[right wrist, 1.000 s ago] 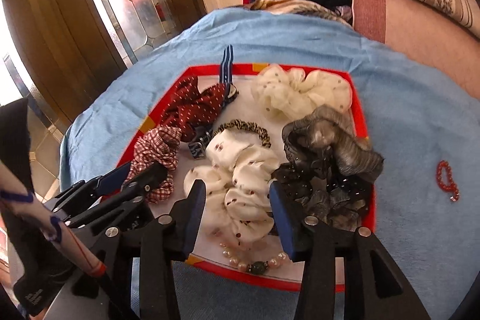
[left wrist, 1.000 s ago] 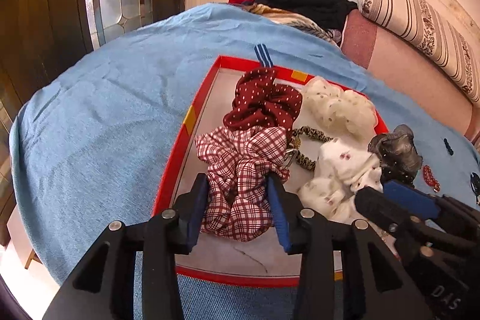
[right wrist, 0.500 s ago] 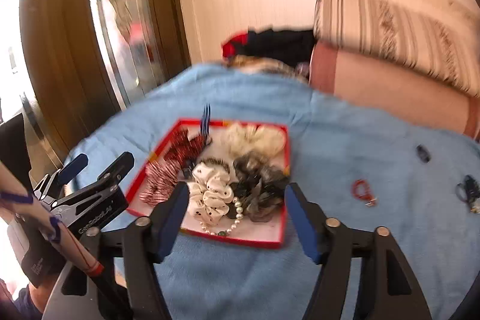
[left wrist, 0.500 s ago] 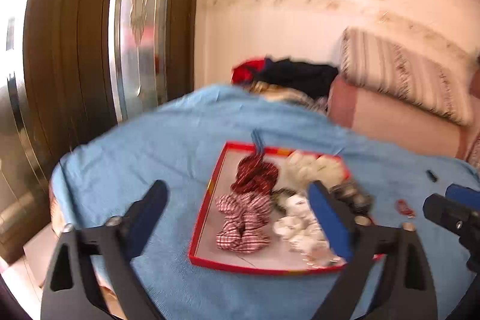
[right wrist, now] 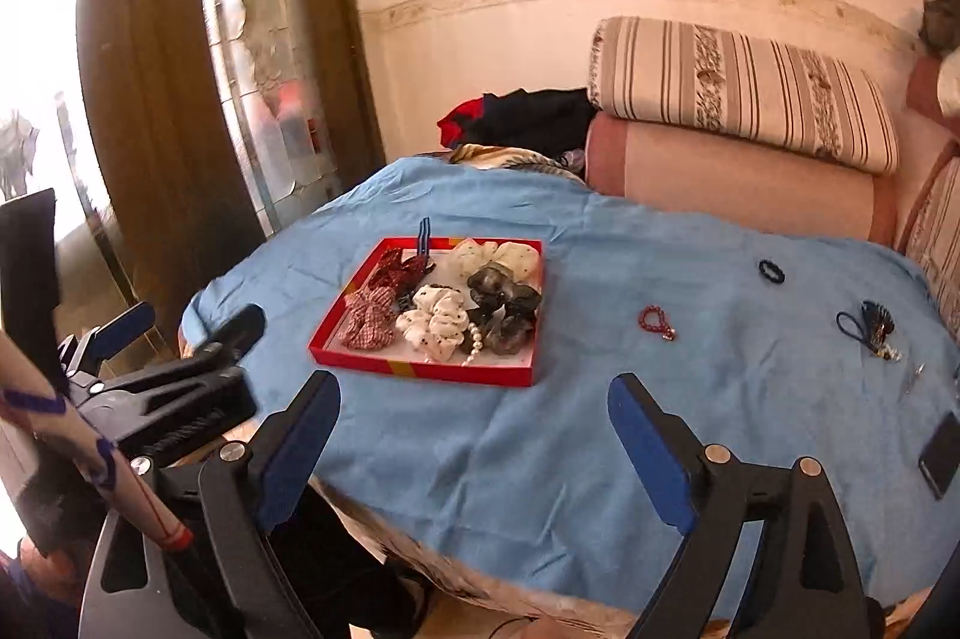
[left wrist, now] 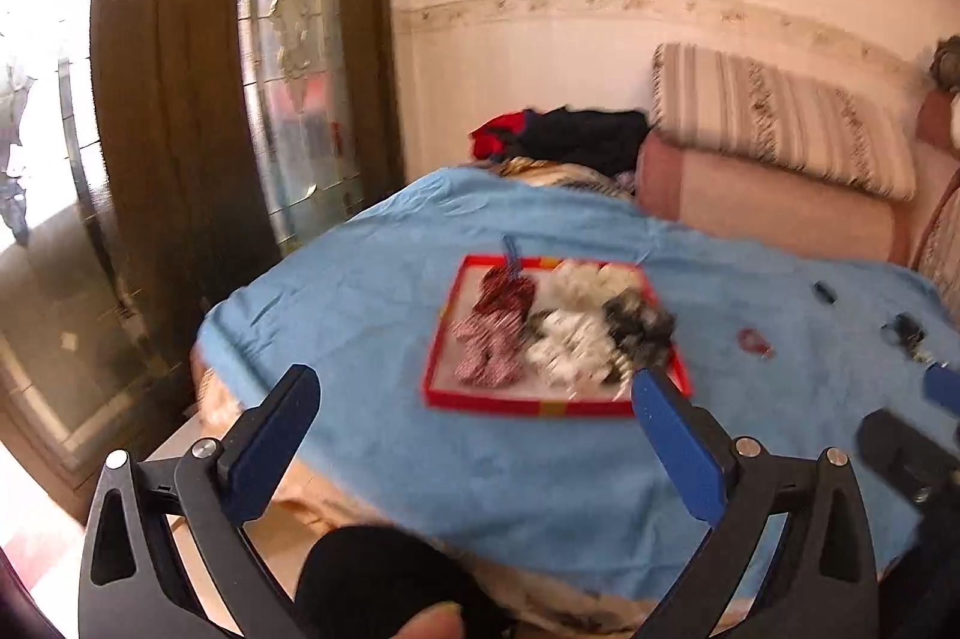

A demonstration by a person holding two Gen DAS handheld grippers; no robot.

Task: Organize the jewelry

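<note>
A red-rimmed tray (right wrist: 420,372) sits on the blue cloth and holds several scrunchies: a red checked one (right wrist: 367,318), a white dotted one (right wrist: 437,322), a grey one (right wrist: 507,303), and a pearl bracelet (right wrist: 474,342). The tray also shows in the left wrist view (left wrist: 516,406). A red bead bracelet (right wrist: 655,322), a black hair tie (right wrist: 771,271) and a dark tasselled piece (right wrist: 873,330) lie on the cloth to the right. My left gripper (left wrist: 474,435) is open and empty, well back from the tray. My right gripper (right wrist: 474,429) is open and empty, also back from it.
The blue cloth (right wrist: 600,429) covers a table whose near edge lies below both grippers. A dark phone (right wrist: 939,453) lies at the right edge. A striped cushion (right wrist: 744,90) and a pile of clothes (right wrist: 528,120) lie behind. A wooden door frame (right wrist: 150,99) stands left.
Both grippers have pulled back and up from the tray and opened wide. The left gripper let go of the red checked scrunchie, which lies in the tray.
</note>
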